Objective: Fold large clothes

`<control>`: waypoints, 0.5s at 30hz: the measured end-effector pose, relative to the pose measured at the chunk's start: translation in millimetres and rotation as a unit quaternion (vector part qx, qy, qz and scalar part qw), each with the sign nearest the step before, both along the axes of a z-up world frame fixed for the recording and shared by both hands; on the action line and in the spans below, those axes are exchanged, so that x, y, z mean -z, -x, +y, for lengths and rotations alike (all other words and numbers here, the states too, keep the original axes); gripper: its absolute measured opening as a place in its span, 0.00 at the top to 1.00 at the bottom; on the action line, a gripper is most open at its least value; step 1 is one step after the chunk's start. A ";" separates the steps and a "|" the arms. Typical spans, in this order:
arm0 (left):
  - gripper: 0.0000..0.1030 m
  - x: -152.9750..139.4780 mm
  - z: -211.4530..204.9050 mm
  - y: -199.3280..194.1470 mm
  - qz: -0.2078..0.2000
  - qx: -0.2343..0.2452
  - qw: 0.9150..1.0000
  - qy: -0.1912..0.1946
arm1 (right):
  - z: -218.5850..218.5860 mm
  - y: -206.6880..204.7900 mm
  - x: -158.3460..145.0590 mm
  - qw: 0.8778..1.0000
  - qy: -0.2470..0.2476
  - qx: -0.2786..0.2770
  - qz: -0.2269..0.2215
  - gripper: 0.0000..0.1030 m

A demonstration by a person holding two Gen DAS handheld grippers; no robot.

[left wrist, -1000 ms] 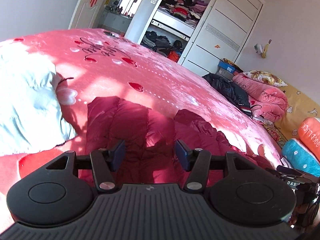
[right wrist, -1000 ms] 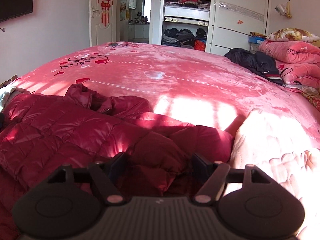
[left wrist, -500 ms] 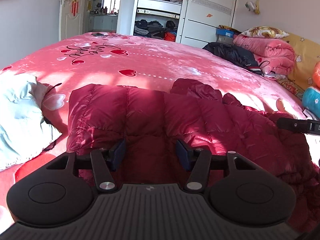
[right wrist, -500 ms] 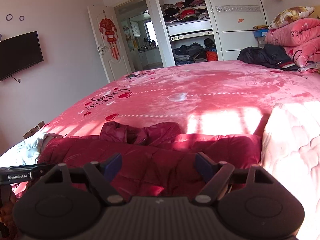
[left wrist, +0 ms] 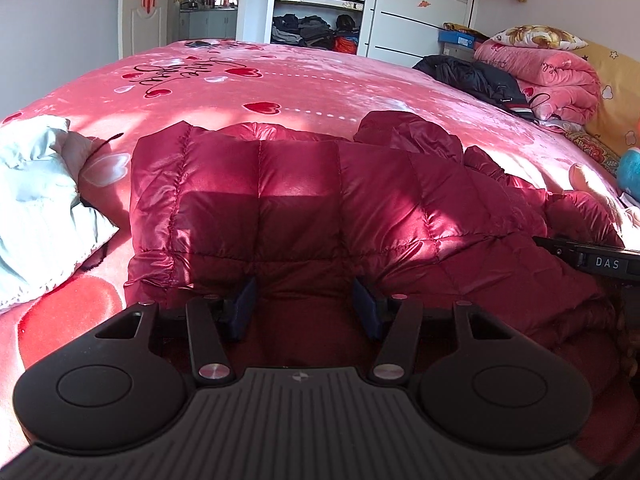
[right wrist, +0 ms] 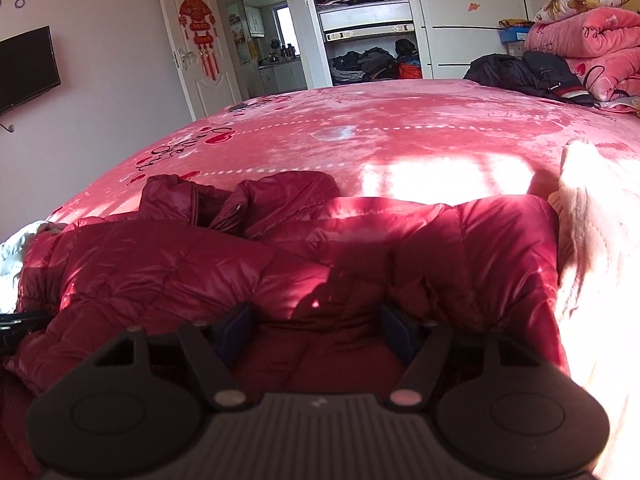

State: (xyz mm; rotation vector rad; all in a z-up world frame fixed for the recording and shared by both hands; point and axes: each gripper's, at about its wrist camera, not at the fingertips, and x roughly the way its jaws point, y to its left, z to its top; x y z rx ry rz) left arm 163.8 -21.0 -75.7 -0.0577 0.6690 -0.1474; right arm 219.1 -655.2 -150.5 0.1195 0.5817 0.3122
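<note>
Left wrist view: my left gripper (left wrist: 304, 307) hangs spread, pinching nothing, over the near edge of the red puffer jacket (left wrist: 320, 208) lying on the pink bed (left wrist: 320, 80), and the slick fabric could slip if I bite too shallowly. Right wrist view: my right gripper (right wrist: 316, 330) is also spread over the jacket's rumpled part (sleeve (right wrist: 280, 196) bunched beyond), so I may trap an extra layer and skew the fold.

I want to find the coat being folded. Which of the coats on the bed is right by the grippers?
The shiny dark red puffer jacket. It lies right in front of both open grippers; the black jacket sits far off by the folded pink quilts.
</note>
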 end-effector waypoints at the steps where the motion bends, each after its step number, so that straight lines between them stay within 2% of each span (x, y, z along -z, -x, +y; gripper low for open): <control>1: 0.34 0.7 -0.8 0.1 -0.002 0.001 1.000 -0.004 | 2.5 1.3 1.8 1.000 0.006 0.001 -0.005 0.32; 9: 0.35 -3.3 -9.4 10.2 -0.032 -0.009 0.999 -0.034 | 9.2 7.8 5.7 0.999 0.033 0.006 -0.029 0.30; 12: 0.38 -13.1 -13.1 17.8 -0.040 -0.014 0.998 -0.039 | 8.4 9.5 -2.1 0.999 0.034 0.009 -0.018 0.26; 15: 0.37 -27.6 -14.0 30.0 -0.054 -0.010 0.998 -0.024 | 4.1 21.7 -20.0 1.000 0.025 0.016 -0.002 0.21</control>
